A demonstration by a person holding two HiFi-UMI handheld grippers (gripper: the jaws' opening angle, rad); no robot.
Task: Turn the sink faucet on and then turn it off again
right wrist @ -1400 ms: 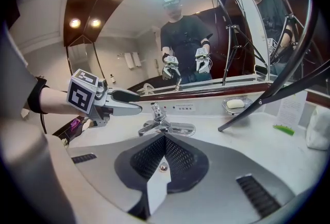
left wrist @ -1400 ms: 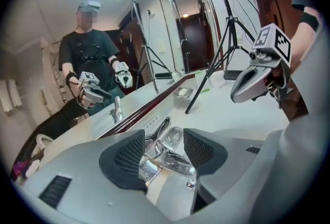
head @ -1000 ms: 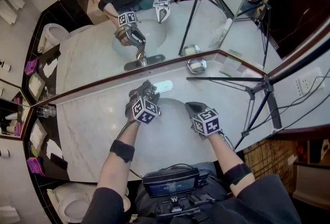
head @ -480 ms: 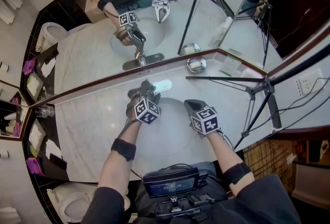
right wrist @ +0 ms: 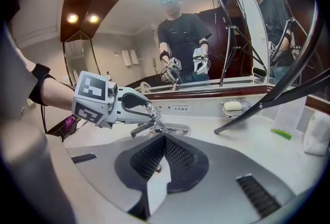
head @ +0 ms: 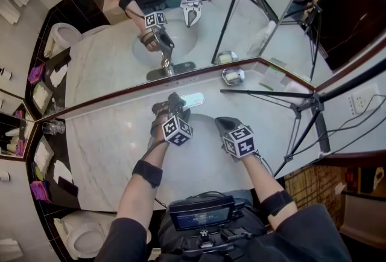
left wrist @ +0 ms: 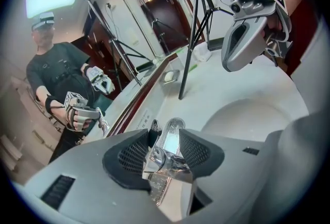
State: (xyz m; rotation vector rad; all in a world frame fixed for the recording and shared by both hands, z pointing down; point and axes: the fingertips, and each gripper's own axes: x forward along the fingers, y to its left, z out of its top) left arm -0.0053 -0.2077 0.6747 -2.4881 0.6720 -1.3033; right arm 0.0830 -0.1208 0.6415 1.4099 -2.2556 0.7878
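Observation:
The chrome faucet (head: pixel 175 101) stands at the back rim of the white sink basin (head: pixel 204 124). My left gripper (head: pixel 172 105) reaches over it; its jaws have just been closing, and the faucet handle (left wrist: pixel 164 158) now sits between the two pads, touching both. Seen in the right gripper view, the left gripper (right wrist: pixel 147 113) clasps the lever above the spout (right wrist: pixel 147 127). My right gripper (head: pixel 221 124) hovers over the basin's right side, shut with nothing in it, its pads (right wrist: pixel 164 138) pressed together. No water shows at the spout.
A soap dish (head: pixel 233 76) sits by the mirror on the marble counter (head: pixel 108 152). A black tripod (head: pixel 304 102) stands on the right, one leg stretching across the counter. A glass (head: pixel 53 129) is at far left, a toilet (head: pixel 90 235) below the counter's left end.
The left gripper has rolled a little and its jaws have narrowed onto the faucet handle. The right gripper has stayed where it was.

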